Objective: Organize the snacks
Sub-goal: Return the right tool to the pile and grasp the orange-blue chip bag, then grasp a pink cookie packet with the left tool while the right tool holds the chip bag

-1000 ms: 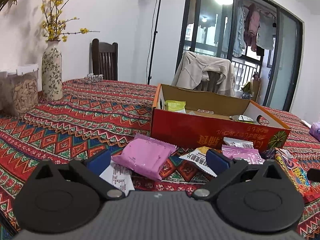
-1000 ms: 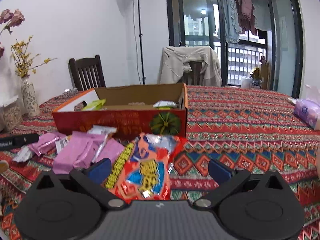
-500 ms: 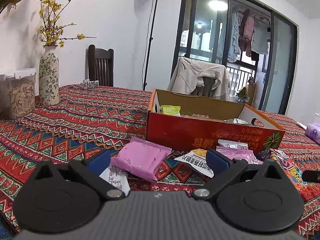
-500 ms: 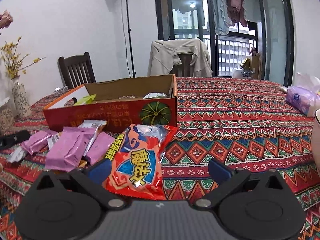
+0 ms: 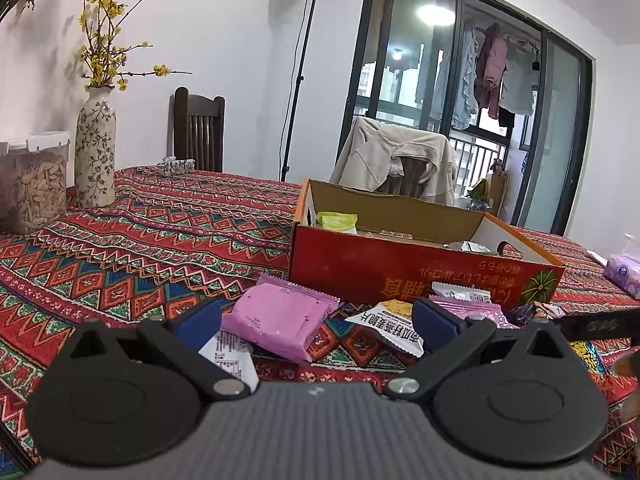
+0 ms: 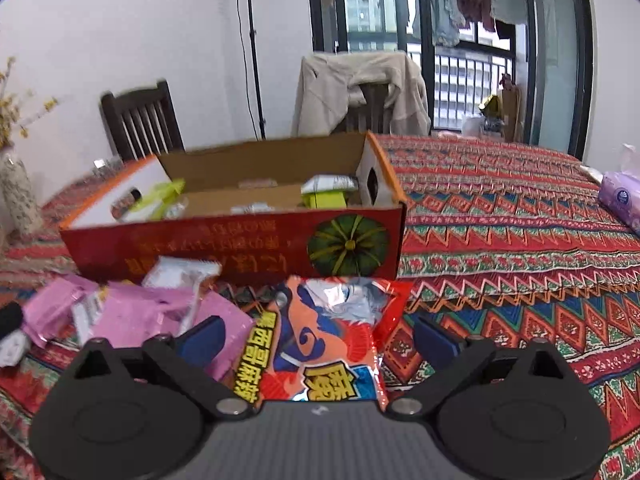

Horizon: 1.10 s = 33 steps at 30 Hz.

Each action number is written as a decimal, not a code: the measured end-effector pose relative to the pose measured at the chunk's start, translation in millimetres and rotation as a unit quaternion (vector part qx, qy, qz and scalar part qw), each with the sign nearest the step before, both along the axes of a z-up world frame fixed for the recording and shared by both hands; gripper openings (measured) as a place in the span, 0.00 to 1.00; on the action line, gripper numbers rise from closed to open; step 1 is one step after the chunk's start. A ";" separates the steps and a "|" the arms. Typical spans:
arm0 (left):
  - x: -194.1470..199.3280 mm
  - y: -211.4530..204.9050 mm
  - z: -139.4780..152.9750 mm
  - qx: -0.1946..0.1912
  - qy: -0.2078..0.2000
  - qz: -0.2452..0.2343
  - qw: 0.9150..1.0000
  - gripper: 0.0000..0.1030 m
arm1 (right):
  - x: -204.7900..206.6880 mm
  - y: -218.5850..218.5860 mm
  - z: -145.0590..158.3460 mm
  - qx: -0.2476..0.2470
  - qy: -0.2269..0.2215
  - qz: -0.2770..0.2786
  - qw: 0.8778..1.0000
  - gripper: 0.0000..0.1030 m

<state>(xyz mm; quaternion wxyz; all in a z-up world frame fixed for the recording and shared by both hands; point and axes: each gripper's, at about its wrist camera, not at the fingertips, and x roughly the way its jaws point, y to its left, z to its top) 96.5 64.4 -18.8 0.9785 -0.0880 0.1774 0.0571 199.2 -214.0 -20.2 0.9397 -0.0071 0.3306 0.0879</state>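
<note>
A red cardboard box (image 5: 400, 272) (image 6: 240, 240) stands open on the patterned tablecloth, with a green packet (image 5: 336, 222) and a few others inside. Loose snacks lie in front of it. My left gripper (image 5: 316, 322) is open low over a pink packet (image 5: 280, 320), with a white printed packet (image 5: 390, 324) beside it. My right gripper (image 6: 316, 342) straddles a red-orange snack bag (image 6: 320, 340) that lies flat between its fingers. Its jaws are closing, and the pads stand clear of the bag's edges. More pink packets (image 6: 140, 312) lie to the bag's left.
A flowered vase (image 5: 95, 152) and a clear jar of nuts (image 5: 34, 192) stand at the table's far left. A chair draped with a beige jacket (image 5: 396, 160) is behind the box, with a dark wooden chair (image 5: 198, 132) further left. A purple tissue pack (image 6: 620, 204) lies at the right.
My right gripper has moved forward toward the box, so the red bag reaches further in between its fingers. The fingers have drawn in slightly. My left gripper has stayed put.
</note>
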 end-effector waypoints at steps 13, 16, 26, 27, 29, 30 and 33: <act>2.4 3.3 -0.8 -0.012 0.004 -0.004 1.000 1.00 | -15.7 -15.2 -17.8 -0.026 0.009 0.031 0.999 0.65; 2.4 3.3 -0.9 -0.012 0.003 -0.003 1.000 1.00 | -23.8 -18.8 -17.4 -0.026 -0.011 0.017 0.999 0.63; -1.2 1.3 1.8 -0.001 0.002 0.014 1.000 1.00 | -51.4 -37.2 0.3 0.007 -0.102 -0.004 0.995 0.63; -0.8 2.6 3.0 -0.003 0.004 0.015 1.000 1.00 | -53.4 -37.3 1.1 0.006 -0.107 -0.004 0.994 0.63; -0.6 8.0 6.8 -0.011 0.011 0.016 1.000 1.00 | -54.2 -38.5 2.9 0.007 -0.111 -0.004 0.994 0.63; -0.7 11.5 8.7 -0.010 0.014 0.019 1.000 1.00 | -54.0 -39.2 3.5 0.008 -0.111 -0.004 0.994 0.63; -2.1 26.4 15.8 0.016 0.013 0.040 0.999 1.00 | -53.1 -39.7 4.5 0.009 -0.110 -0.003 0.994 0.63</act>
